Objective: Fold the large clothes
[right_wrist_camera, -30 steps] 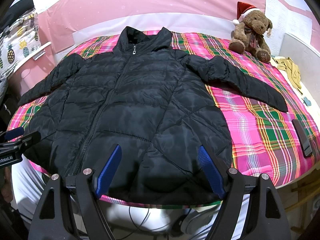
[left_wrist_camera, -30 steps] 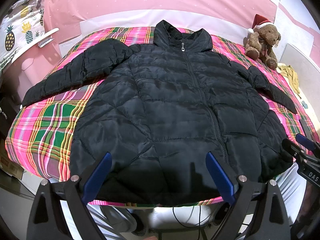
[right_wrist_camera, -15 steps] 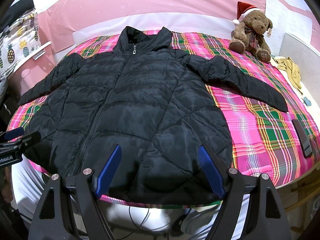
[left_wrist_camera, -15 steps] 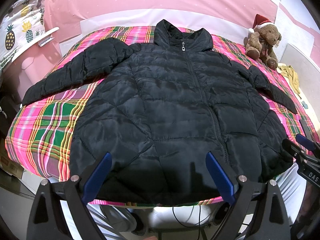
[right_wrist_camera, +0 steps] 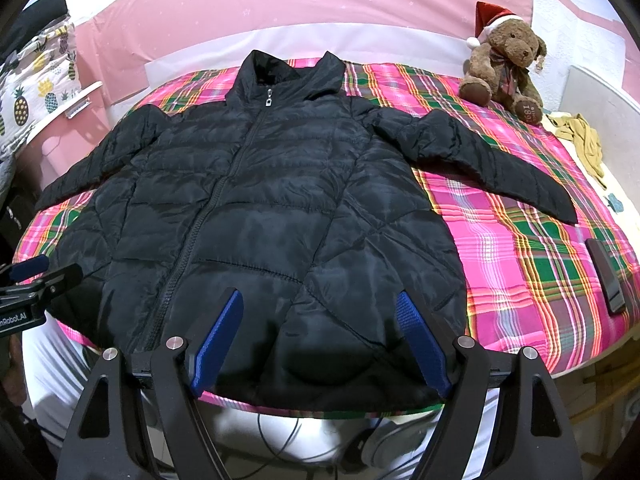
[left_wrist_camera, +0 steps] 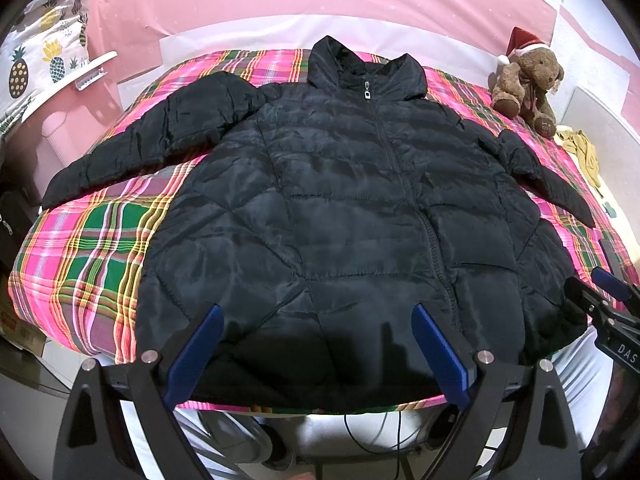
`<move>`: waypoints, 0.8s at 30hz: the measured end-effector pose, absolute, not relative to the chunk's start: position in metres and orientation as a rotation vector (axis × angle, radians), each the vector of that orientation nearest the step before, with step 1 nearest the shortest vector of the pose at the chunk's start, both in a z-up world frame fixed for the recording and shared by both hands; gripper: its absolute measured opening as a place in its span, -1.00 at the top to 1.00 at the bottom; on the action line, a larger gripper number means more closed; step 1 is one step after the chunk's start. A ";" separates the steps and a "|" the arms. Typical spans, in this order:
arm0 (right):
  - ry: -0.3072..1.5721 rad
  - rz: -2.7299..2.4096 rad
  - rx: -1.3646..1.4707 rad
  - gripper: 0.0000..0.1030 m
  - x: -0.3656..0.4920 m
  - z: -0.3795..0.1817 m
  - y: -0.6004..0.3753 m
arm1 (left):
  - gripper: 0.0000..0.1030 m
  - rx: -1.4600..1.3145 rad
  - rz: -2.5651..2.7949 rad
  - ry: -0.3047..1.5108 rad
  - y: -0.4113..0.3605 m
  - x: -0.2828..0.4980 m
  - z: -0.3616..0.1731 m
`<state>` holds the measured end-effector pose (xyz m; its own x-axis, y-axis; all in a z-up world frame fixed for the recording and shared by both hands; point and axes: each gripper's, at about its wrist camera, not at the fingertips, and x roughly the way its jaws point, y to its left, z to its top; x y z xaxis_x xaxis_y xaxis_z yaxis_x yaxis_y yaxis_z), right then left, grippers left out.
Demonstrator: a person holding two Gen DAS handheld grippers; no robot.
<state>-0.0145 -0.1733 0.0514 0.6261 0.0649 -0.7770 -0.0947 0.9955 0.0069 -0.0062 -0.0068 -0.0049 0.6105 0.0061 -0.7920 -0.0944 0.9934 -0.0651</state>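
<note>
One black puffer jacket [left_wrist_camera: 344,216] lies face up and spread flat on a pink and green plaid cover [left_wrist_camera: 92,256], zipped to the collar, with the collar at the far end and the hem at the near edge. Its two sleeves stretch out to either side. In the left wrist view the sleeve on the right is foreshortened and partly lost behind the jacket's bulging side; in the right wrist view the sleeve on the left is likewise squeezed toward the frame edge. The near hem sits in shadow, so its exact edge against the cover is hard to make out.

The left gripper [left_wrist_camera: 316,348] hovers just short of the hem, its two blue-padded fingers spread wide with nothing between them. The right gripper [right_wrist_camera: 320,340] sits the same way, jaws apart and empty, above the hem on the other half of the jacket. Each gripper's tip also pokes into the other camera's side margin, mostly cut off.

One teddy bear in a red Santa hat [right_wrist_camera: 504,64] sits at the far right corner. One dark flat device [right_wrist_camera: 606,276] lies on the cover's right edge; I cannot tell what it is. A crumpled yellowish cloth [right_wrist_camera: 580,140] lies beyond the bear. Below the table edge, white-clad legs [left_wrist_camera: 576,360] and cables are only partly visible.
</note>
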 end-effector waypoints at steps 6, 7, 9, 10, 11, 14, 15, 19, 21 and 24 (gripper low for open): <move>0.890 0.107 -0.039 -0.53 -0.004 0.049 -0.171 | -0.86 -0.107 0.061 0.920 -0.001 -0.003 -0.010; 0.888 0.113 -0.041 -0.53 -0.001 0.050 -0.170 | -0.86 -0.111 0.063 0.921 0.002 0.001 -0.011; 0.878 0.127 -0.046 -0.53 0.007 0.052 -0.166 | -0.86 -0.125 0.065 0.922 0.008 0.010 -0.011; 0.871 0.135 -0.051 -0.53 0.012 0.053 -0.163 | -0.86 -0.133 0.068 0.920 0.013 0.013 -0.011; 0.865 0.146 -0.054 -0.53 0.016 0.054 -0.161 | -0.86 -0.141 0.073 0.915 0.018 0.016 -0.011; 0.848 0.179 -0.059 -0.53 0.032 0.057 -0.151 | -0.86 -0.161 0.090 0.908 0.035 0.027 -0.011; 0.844 0.189 -0.061 -0.53 0.037 0.058 -0.147 | -0.86 -0.171 0.099 0.906 0.042 0.031 -0.012; 0.839 0.231 -0.082 -0.53 0.060 0.060 -0.132 | -0.86 -0.235 0.138 0.888 0.077 0.045 -0.014; 0.838 0.248 -0.096 -0.53 0.072 0.060 -0.124 | -0.86 -0.253 0.169 0.878 0.096 0.054 -0.014; 0.838 0.269 -0.114 -0.53 0.088 0.058 -0.113 | -0.86 -0.279 0.234 0.861 0.128 0.066 -0.017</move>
<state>0.0880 -0.1134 0.0584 0.6372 0.1902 -0.7468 -0.2793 0.9602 0.0062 0.0663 0.1278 -0.0171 0.6302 0.0893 -0.7713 -0.3129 0.9383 -0.1470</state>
